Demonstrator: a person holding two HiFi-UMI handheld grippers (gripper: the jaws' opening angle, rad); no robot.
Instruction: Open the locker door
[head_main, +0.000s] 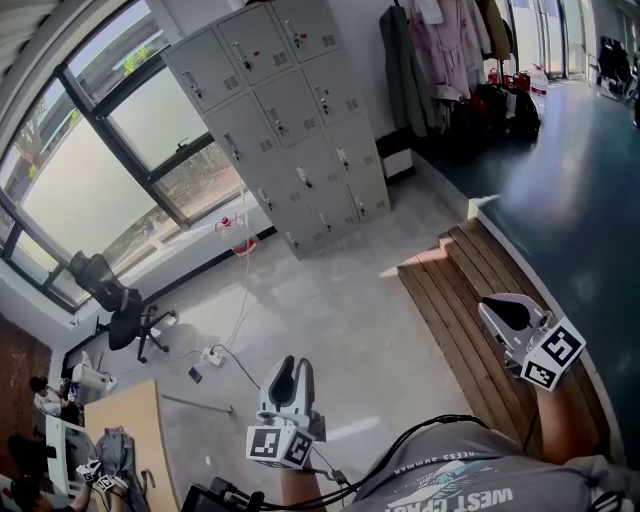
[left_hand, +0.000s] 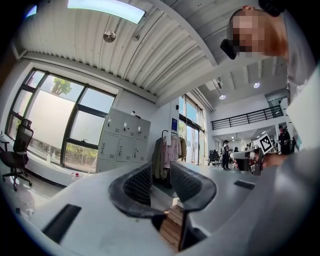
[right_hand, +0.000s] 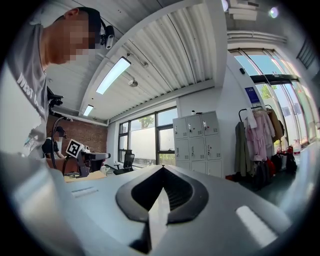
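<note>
Crossing to the closed locker bank (head_main: 285, 120) against the far wall risks tripping on the power strip (head_main: 211, 354) between, and the spread, empty left hand-held gripper (head_main: 292, 366) may slip off a small latch (head_main: 282, 124) while the right hand-held gripper (head_main: 495, 308) is closed.

Lockers (head_main: 285, 120): top partly clipped by the frame's top edge, and too small to tell whether any door is latched. Clothes rack (head_main: 440, 50), far right, also clipped on top. Near-left wooden surface (head_main: 130, 430) runs off the bottom edge.

Large windows (head_main: 75, 185) light a pale floor (head_main: 340, 320) and wooden bench (head_main: 470, 300).
</note>
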